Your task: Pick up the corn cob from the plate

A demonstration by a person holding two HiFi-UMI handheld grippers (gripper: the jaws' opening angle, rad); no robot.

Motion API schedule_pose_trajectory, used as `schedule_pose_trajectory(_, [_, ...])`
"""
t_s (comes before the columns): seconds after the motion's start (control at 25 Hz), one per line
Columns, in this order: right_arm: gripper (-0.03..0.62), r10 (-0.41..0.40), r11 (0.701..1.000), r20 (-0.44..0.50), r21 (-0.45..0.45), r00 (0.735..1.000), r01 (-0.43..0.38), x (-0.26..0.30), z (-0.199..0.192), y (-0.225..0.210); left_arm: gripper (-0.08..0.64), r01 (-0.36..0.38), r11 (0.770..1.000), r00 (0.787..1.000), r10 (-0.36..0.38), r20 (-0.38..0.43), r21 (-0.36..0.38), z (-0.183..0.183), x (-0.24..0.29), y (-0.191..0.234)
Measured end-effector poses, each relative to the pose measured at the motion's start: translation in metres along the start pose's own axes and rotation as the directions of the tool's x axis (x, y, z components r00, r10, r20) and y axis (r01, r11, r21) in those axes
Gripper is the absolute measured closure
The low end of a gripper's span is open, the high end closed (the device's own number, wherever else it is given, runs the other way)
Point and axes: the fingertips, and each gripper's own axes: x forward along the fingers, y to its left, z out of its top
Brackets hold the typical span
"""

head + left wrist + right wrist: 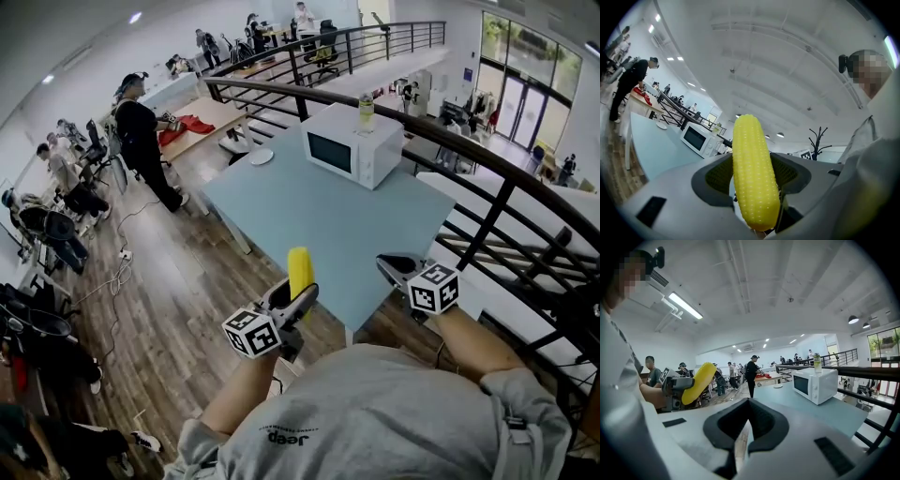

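A yellow corn cob stands upright in the air above the near edge of the light blue table. My left gripper is shut on its lower part. In the left gripper view the corn cob fills the gap between the two dark pads. The white plate lies bare at the table's far left corner. My right gripper hovers to the right of the cob with its jaws together and nothing in them. From the right gripper view the corn cob shows at the left.
A white microwave with a bottle on top stands at the table's far side. A dark railing runs behind and to the right. Several people and desks fill the floor on the left.
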Motion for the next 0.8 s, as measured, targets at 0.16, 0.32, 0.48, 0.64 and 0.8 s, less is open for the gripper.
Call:
schedule_pose_trajectory(0.16, [0.578, -0.001, 1.000, -0.002, -0.005, 1.000, 0.001, 0.000, -0.001, -0.002, 0.299, -0.003, 1.000, 1.000, 0.003, 0.002, 0.002, 0.001, -0.001, 0.001])
schedule_pose_trajectory(0.32, [0.578, 0.006, 1.000, -0.002, -0.014, 1.000, -0.006, 0.003, 0.004, -0.006, 0.299, -0.003, 1.000, 1.000, 0.003, 0.007, 0.003, 0.004, 0.004, 0.002])
schedule_pose_trajectory(0.48, [0.578, 0.014, 1.000, -0.002, -0.024, 1.000, -0.015, 0.004, 0.006, -0.005, 0.299, -0.002, 1.000, 1.000, 0.002, 0.012, 0.003, 0.007, 0.006, 0.000])
schedule_pose_trajectory(0.64, [0.578, 0.017, 1.000, -0.005, -0.023, 1.000, -0.017, 0.006, 0.004, -0.006, 0.299, -0.001, 1.000, 1.000, 0.001, 0.016, 0.002, 0.006, 0.006, 0.003])
schedule_pose_trajectory(0.8, [0.578, 0.020, 1.000, -0.005, -0.021, 1.000, -0.020, 0.010, 0.003, -0.013, 0.299, 0.000, 1.000, 1.000, 0.000, 0.020, -0.001, 0.008, 0.012, 0.008])
